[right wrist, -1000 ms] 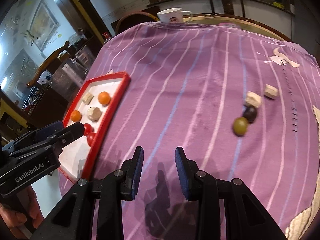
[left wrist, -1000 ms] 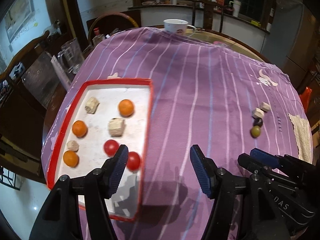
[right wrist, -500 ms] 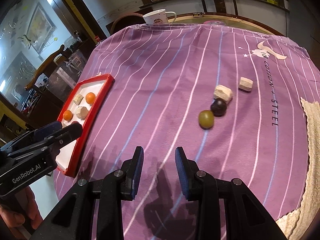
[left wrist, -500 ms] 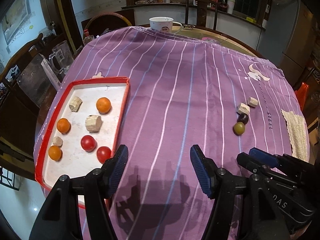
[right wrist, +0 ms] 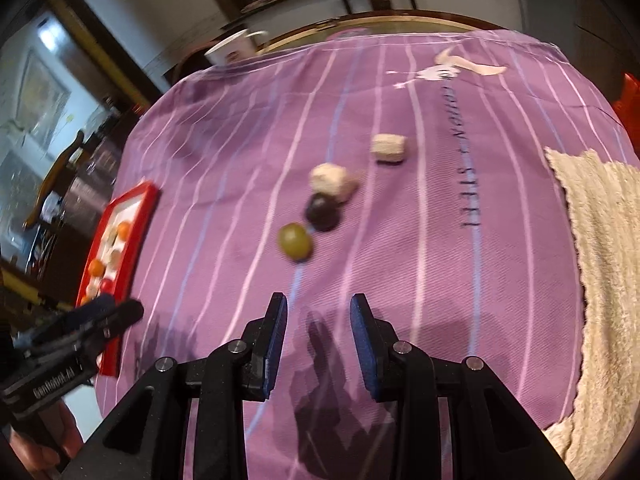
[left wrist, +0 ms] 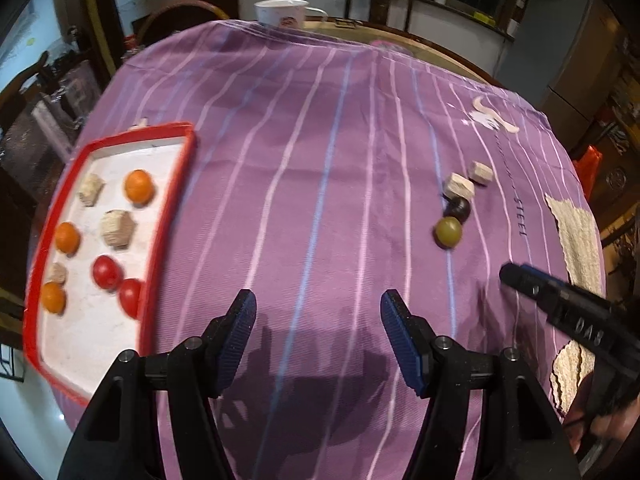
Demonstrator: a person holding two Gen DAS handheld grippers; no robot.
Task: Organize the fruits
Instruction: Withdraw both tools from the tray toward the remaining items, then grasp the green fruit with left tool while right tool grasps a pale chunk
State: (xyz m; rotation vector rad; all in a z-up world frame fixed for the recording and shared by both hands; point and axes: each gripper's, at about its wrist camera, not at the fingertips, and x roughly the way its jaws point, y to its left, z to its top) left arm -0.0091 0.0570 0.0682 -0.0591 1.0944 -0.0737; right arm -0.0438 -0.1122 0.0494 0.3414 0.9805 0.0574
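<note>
My right tongs (right wrist: 318, 344) are narrow and empty, just below the green grape (right wrist: 295, 241) mid-frame, which sits just beside the dark grape (right wrist: 322, 213). If I go in this tight I'd guess I'll nudge it rolling across the cloth. Left tongs (left wrist: 318, 336) are wide and empty, well right of the red tray (left wrist: 168, 216).

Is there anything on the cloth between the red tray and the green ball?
No. Between the red tray and the green ball lies only bare striped purple cloth, as the left wrist view shows.
</note>
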